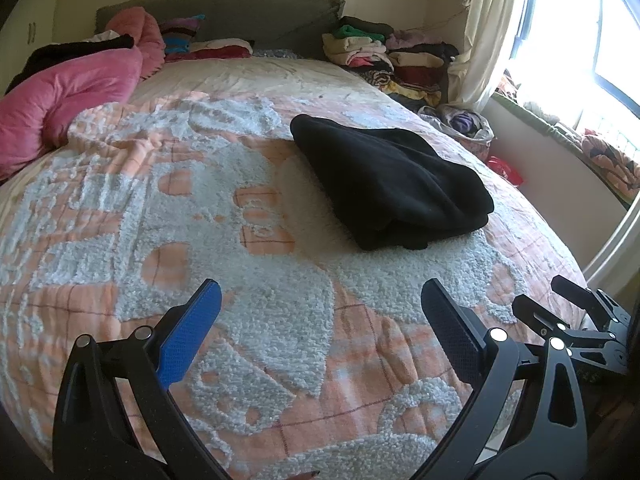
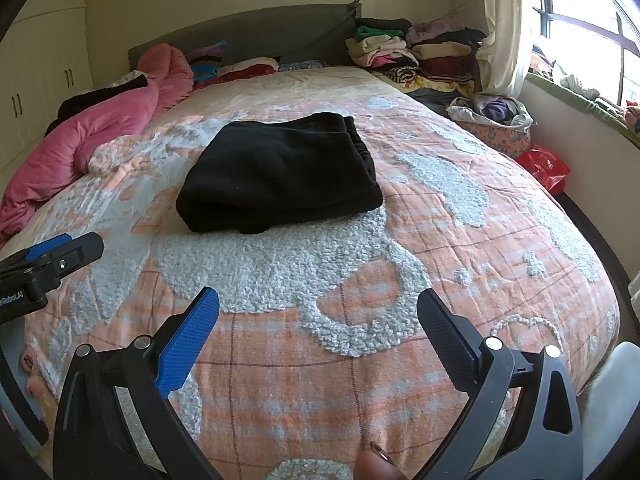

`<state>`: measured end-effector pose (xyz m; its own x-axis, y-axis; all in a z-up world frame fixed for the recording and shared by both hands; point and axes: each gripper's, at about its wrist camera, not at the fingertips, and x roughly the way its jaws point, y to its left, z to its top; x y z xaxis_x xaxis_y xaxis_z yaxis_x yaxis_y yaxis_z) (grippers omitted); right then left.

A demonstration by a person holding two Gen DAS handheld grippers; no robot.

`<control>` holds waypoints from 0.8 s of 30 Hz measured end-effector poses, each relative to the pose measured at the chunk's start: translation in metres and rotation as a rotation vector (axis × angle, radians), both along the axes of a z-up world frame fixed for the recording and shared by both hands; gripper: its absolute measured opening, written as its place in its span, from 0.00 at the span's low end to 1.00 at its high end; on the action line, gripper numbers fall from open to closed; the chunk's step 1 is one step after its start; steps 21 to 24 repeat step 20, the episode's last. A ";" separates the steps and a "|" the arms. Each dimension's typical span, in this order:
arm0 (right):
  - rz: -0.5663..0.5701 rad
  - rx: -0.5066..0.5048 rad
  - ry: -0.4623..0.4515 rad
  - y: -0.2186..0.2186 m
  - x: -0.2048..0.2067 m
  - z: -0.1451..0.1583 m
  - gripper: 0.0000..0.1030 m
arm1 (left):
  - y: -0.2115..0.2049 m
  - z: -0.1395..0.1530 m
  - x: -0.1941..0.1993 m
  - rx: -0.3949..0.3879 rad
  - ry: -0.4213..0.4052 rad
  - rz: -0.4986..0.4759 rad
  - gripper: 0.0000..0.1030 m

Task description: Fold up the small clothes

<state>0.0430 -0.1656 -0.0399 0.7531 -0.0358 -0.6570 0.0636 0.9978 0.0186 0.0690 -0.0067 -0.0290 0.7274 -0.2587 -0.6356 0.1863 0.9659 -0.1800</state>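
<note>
A folded black garment lies on the orange and white bedspread, in the middle of the bed; it also shows in the right wrist view. My left gripper is open and empty, above the bedspread, well short of the garment. My right gripper is open and empty, also short of the garment. The right gripper shows at the right edge of the left wrist view. The left gripper shows at the left edge of the right wrist view.
A pink quilt is bunched at the left of the bed. Stacks of folded clothes sit at the far right by the headboard. A basket of clothes and a red bag stand beside the bed under the window.
</note>
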 end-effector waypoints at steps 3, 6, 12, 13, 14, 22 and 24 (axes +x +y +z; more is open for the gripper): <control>-0.033 -0.001 -0.003 -0.005 -0.001 0.000 0.96 | -0.001 -0.001 0.001 0.009 0.006 0.010 0.91; -0.114 -0.002 -0.006 -0.021 -0.004 0.000 0.96 | 0.002 -0.002 0.003 -0.001 0.015 0.035 0.91; -0.448 -0.048 -0.036 -0.124 -0.032 0.015 0.96 | 0.038 0.005 0.014 -0.044 0.013 0.117 0.91; -0.540 -0.051 -0.039 -0.154 -0.044 0.016 0.96 | 0.054 0.009 0.020 -0.047 0.013 0.157 0.91; -0.640 -0.047 -0.027 -0.185 -0.058 0.016 0.96 | 0.071 0.013 0.026 -0.045 0.016 0.196 0.91; -1.198 -0.003 0.097 -0.363 -0.165 -0.015 0.96 | 0.234 0.027 0.061 0.082 0.035 0.556 0.91; -1.198 -0.003 0.097 -0.363 -0.165 -0.015 0.96 | 0.234 0.027 0.061 0.082 0.035 0.556 0.91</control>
